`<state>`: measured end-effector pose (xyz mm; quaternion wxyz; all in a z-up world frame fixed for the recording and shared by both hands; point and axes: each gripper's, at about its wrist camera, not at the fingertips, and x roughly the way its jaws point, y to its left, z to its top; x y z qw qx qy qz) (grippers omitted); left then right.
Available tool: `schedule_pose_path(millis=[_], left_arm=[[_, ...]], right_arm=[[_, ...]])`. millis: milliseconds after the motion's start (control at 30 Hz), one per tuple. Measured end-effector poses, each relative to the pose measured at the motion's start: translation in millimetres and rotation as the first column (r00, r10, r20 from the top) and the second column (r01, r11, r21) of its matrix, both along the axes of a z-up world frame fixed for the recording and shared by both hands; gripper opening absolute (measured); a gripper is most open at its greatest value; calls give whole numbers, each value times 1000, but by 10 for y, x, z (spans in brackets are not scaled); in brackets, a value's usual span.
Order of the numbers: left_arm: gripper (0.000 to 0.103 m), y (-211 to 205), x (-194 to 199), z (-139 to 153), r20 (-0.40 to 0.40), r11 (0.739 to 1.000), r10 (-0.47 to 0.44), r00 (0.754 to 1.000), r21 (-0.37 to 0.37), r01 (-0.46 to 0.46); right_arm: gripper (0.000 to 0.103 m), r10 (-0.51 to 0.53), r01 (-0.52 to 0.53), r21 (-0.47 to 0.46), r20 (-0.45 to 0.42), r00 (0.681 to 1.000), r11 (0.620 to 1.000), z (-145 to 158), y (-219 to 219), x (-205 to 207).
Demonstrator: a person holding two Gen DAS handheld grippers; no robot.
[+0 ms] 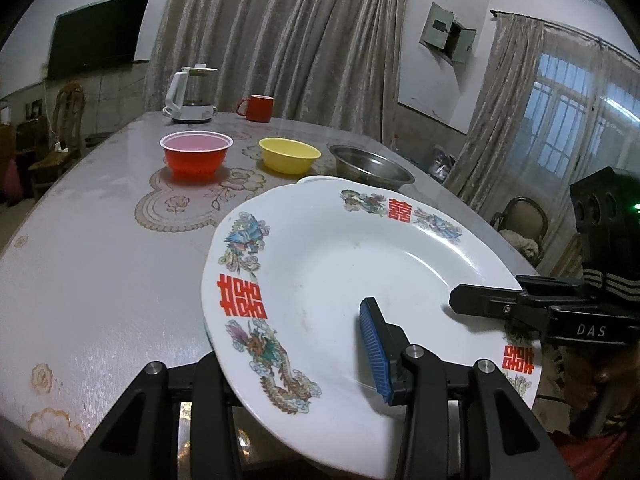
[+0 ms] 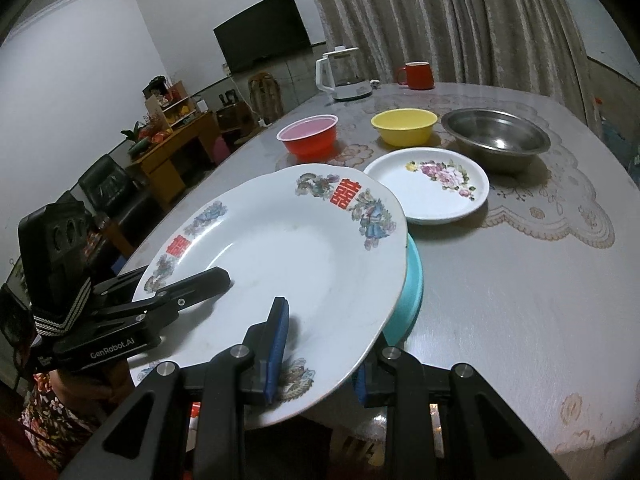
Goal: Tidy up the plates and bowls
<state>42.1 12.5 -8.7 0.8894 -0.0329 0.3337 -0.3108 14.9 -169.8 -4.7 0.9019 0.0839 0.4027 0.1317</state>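
Left wrist view: the left gripper (image 1: pixel 280 364) pinches the near rim of a large dragon-patterned plate (image 1: pixel 340 264), tilted above the table (image 1: pixel 100 260). Right wrist view: the right gripper (image 2: pixel 320 356) clamps the same plate's opposite rim, above a teal dish (image 2: pixel 414 280); stiff, glossy and likely breakable, it is best held by its rim

Home living/dining rm: wall TV (image 2: pixel 262 30) at 11 o'clock, heavy curtains (image 1: pixel 280 40) at 12, kettle (image 2: pixel 340 74) & red mug (image 2: pixel 416 75) on cloth-covered table (image 2: pixel 520 280), wooden cabinet (image 2: pixel 172 148) at 9.
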Motion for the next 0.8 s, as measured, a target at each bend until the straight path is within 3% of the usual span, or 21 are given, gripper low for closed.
schedule_pose_path(millis=[567, 800], left_arm=[[43, 42, -32, -168, -32, 1000, 22, 999, 18, -22], [43, -80, 66, -180, -27, 998, 10, 1000, 63, -9]], right_arm=[[27, 21, -20, 25, -48, 999, 1000, -192, 47, -57], [27, -10, 13, 39, -80, 997, 999, -290, -43, 38]])
